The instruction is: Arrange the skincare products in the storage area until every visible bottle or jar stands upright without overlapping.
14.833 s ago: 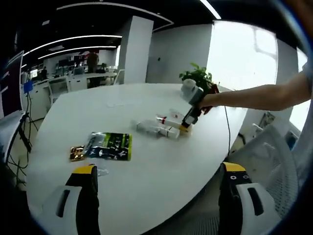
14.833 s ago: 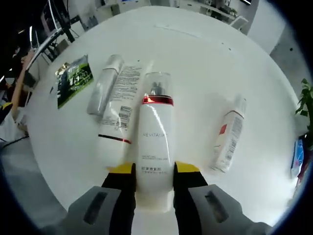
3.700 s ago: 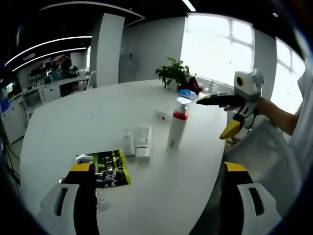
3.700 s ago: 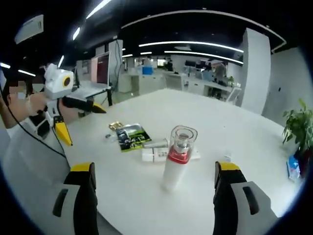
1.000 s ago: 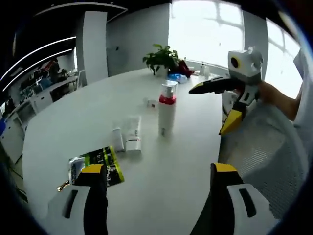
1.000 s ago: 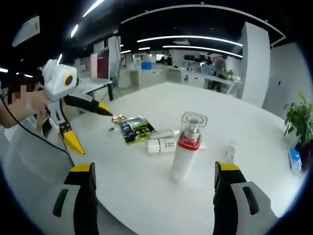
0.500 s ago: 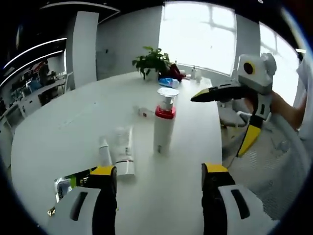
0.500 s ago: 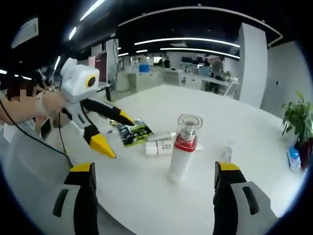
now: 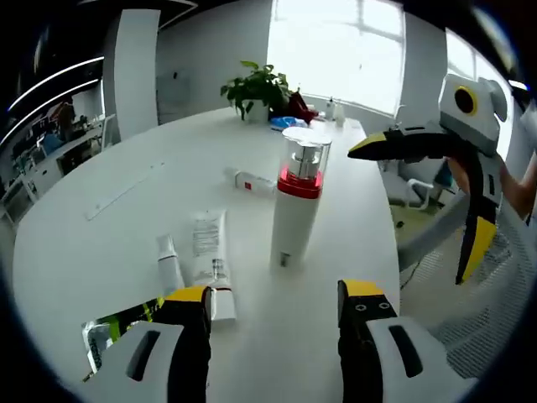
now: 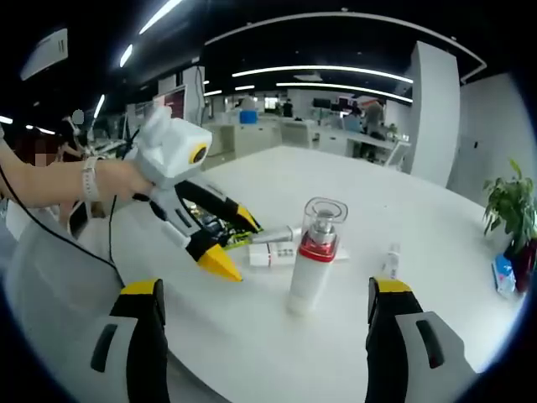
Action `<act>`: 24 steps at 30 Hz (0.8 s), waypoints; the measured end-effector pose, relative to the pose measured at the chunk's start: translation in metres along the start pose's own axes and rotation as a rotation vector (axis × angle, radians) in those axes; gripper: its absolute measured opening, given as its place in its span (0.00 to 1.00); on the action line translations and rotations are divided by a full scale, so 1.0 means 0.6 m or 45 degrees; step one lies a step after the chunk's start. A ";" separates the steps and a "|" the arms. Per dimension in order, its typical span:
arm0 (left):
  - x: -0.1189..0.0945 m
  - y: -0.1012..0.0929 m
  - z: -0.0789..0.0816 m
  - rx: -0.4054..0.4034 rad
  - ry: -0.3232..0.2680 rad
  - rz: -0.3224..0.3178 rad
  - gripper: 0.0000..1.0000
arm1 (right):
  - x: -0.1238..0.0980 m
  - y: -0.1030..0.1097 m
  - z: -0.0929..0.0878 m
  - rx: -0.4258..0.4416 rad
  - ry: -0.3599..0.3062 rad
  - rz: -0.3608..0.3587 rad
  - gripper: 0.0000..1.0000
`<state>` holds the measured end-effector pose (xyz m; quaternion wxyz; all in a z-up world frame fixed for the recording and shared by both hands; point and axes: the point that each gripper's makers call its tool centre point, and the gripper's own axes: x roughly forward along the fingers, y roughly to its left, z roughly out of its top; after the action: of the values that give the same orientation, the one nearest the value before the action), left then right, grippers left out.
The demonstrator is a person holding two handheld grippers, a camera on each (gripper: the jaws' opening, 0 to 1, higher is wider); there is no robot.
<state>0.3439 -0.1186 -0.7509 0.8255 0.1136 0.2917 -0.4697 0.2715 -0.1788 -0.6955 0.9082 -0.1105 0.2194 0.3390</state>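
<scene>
White tabletop (image 9: 101, 243) fills the lower half of both views, and on it a pump bottle (image 9: 297, 206) with a red collar and clear cap stands upright near the centre of the left gripper view, just above the jaw tips. To its left in that view two items lie flat and side by side: a squeeze tube (image 9: 206, 262) and a slimmer small bottle (image 9: 169, 264), both with their long axes running roughly away from the camera, bases toward the jaws. A third, small white bottle (image 9: 254, 181) with red on it lies on its side further up the frame, beyond the upright bottle. A green packet (image 9: 113, 326) peeks out at lower left behind the left jaw. The left gripper (image 9: 273, 298) has its jaws apart and holds nothing; it sits low and close, with the lying tube just beside its left jaw, so it is the nearer tool for that pair. The right gripper (image 10: 263, 298) is likewise spread and empty, hanging back from the table edge with the pump bottle ahead in the middle of its frame. In the right gripper view the left gripper comes in from the left, tips pointing down toward the tube. The tube looks like the next thing to stand up, gripped across its width.
</scene>
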 end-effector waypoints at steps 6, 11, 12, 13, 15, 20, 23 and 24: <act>0.018 0.016 -0.007 -0.048 0.032 0.034 0.51 | 0.000 -0.001 -0.003 0.009 0.010 -0.001 0.98; 0.040 0.042 -0.015 -0.046 0.084 0.041 0.48 | 0.000 -0.005 -0.003 0.019 0.007 -0.008 0.98; 0.043 0.047 -0.017 -0.044 0.090 0.051 0.48 | 0.000 -0.003 -0.004 0.019 0.010 -0.006 0.98; 0.046 0.055 -0.019 -0.047 0.093 0.062 0.48 | 0.000 -0.002 -0.005 0.018 0.012 -0.004 0.98; 0.048 0.062 -0.022 -0.065 0.096 0.073 0.47 | 0.000 -0.001 -0.005 0.018 0.013 -0.005 0.98; 0.054 0.056 -0.033 -0.058 0.143 0.071 0.48 | 0.000 -0.001 -0.007 0.020 0.019 -0.004 0.98; 0.059 0.063 -0.033 -0.068 0.148 0.075 0.47 | 0.001 0.002 -0.008 0.022 0.022 0.005 0.98; 0.061 0.068 -0.033 -0.070 0.155 0.085 0.47 | 0.002 0.003 -0.009 0.021 0.026 0.009 0.98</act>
<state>0.3852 -0.1137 -0.7918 0.8241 0.1288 0.3503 -0.4260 0.2694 -0.1787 -0.7006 0.9056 -0.1057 0.2318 0.3391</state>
